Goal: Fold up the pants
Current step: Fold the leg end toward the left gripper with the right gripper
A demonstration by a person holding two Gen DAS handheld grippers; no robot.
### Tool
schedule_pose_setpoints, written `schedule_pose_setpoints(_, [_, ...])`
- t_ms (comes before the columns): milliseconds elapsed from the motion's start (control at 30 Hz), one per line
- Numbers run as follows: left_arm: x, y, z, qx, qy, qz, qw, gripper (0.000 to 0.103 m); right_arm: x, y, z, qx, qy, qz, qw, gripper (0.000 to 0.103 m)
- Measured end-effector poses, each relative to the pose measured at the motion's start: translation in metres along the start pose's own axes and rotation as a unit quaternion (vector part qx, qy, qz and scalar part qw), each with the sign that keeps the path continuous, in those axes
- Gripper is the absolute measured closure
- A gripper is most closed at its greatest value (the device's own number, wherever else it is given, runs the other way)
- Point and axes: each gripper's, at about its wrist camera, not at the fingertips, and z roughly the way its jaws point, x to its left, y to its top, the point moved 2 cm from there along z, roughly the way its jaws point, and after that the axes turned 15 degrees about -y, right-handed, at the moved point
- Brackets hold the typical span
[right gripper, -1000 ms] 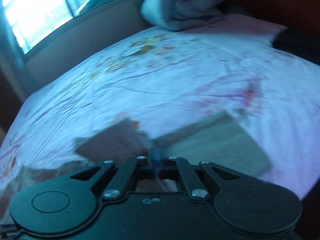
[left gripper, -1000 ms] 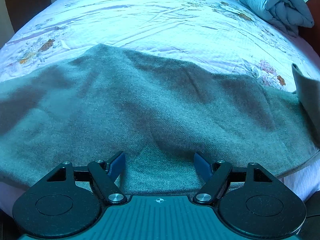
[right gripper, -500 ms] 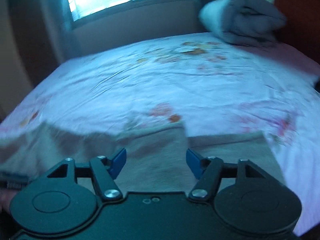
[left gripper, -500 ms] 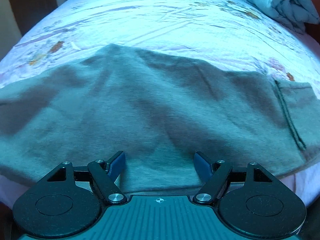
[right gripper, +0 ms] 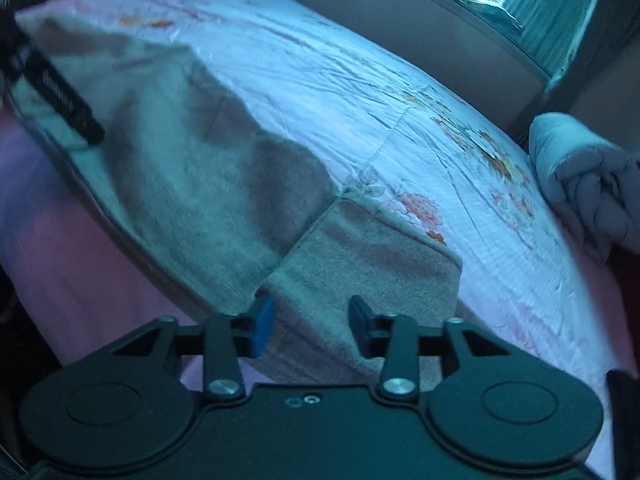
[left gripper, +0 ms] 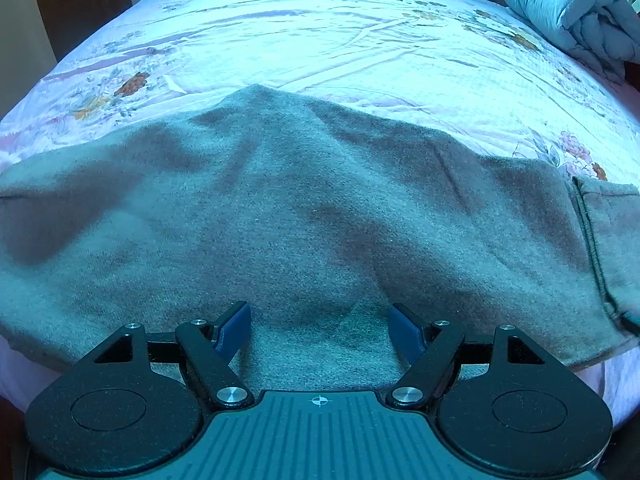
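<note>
Both ends of pants (left gripper: 304, 216) cut off.

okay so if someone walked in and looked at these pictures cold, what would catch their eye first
The grey pants spread wide along the near edge of the bed, with one end folded over as a flap at the right. Behind them lies the pale flowered bedsheet, and a rolled grey quilt sits in the far right corner. Both the left gripper and the right gripper hang open over the pants.
</note>
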Motion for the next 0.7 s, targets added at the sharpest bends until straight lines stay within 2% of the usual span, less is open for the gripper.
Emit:
schedule_pose_setpoints(133, [0.001, 0.0, -0.001, 0.0, 0.002, -0.003, 1.0, 0.027, 0.021, -0.004, 0.005, -0.003, -0.009, -0.071, 0.997, 0.073])
schedule_pose_setpoints(200, [0.002, 0.0, 0.0, 0.001, 0.002, -0.003, 1.0, 0.027, 0.027, -0.006, -0.003, -0.021, 0.002, -0.102, 0.995, 0.073])
schedule_pose_setpoints(367, [-0.001, 0.0, 0.002, 0.003, 0.007, 0.001, 1.0, 0.027, 0.019, -0.008, 0.009, -0.006, -0.03, -0.101, 0.994, 0.076])
schedule_pose_setpoints(500, [0.0, 0.0, 0.002, 0.003, 0.005, 0.0, 1.0, 0.027, 0.022, 0.0, 0.016, -0.004, -0.027, -0.074, 0.997, 0.095])
schedule_pose_setpoints(567, [0.0, 0.0, 0.002, 0.003, 0.006, 0.001, 1.0, 0.027, 0.016, 0.003, 0.016, -0.003, -0.026, -0.031, 0.999, 0.099])
schedule_pose_setpoints(600, [0.0, 0.0, 0.002, 0.002, 0.006, 0.002, 1.0, 0.027, 0.006, 0.003, 0.014, 0.0, -0.022, 0.014, 1.0, 0.1])
schedule_pose_setpoints(633, [-0.001, -0.001, 0.003, 0.002, 0.007, 0.002, 1.0, 0.027, -0.007, 0.004, 0.013, 0.005, -0.016, 0.067, 0.998, 0.101])
schedule_pose_setpoints(700, [-0.002, -0.001, 0.003, 0.002, 0.009, 0.004, 0.9999, 0.027, -0.037, 0.0, 0.011, 0.018, 0.003, 0.169, 0.985, 0.101])
